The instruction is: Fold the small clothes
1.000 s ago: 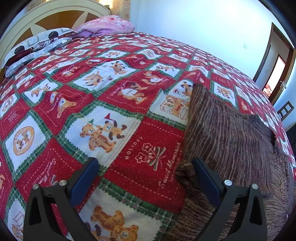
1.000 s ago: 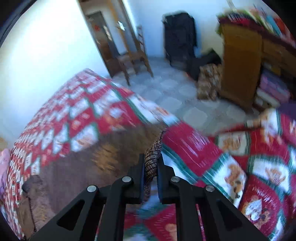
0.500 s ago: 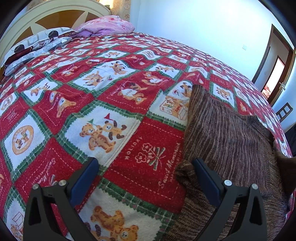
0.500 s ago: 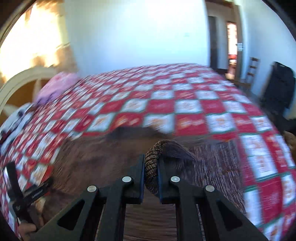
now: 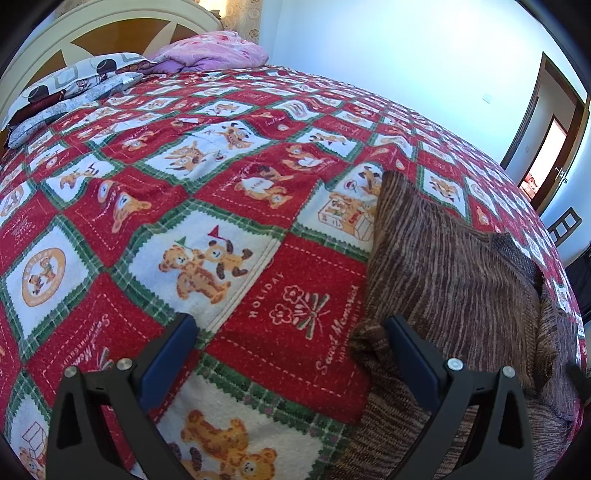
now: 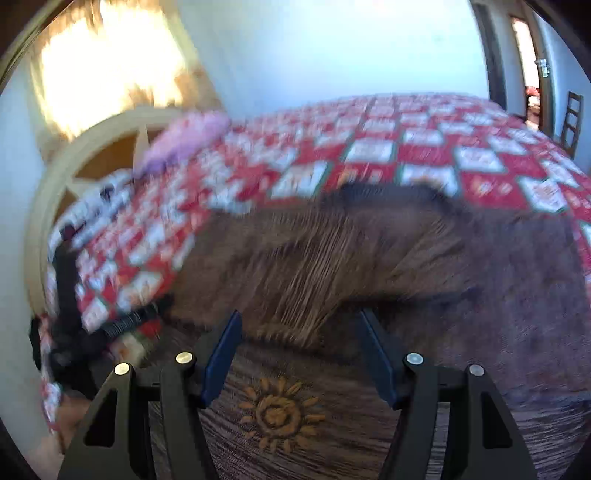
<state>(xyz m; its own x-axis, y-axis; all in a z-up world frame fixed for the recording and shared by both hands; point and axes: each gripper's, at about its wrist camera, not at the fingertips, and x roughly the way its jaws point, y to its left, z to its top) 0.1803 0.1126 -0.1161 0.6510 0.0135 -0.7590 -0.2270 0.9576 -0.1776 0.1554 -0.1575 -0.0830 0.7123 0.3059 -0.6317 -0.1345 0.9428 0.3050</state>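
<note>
Releasing the folded flap, your right gripper (image 6: 299, 354) is opening over the brown striped knit sweater (image 6: 369, 266), nothing pinched; left gripper (image 5: 288, 354) gapes empty; smooth, then fold the next side.

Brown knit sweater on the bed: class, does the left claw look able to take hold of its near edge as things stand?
Probably yes. The left claw is open with the brown knit sweater edge beside its right finger, and nothing lies between.

Sweater (image 5: 454, 280) on bedspread (image 5: 207, 206), at 3 o'clock in left wrist view; pillows (image 5: 85, 85) and headboard (image 5: 55, 33) behind, at 11 o'clock; doorway (image 5: 546, 147) at 2 o'clock.
</note>
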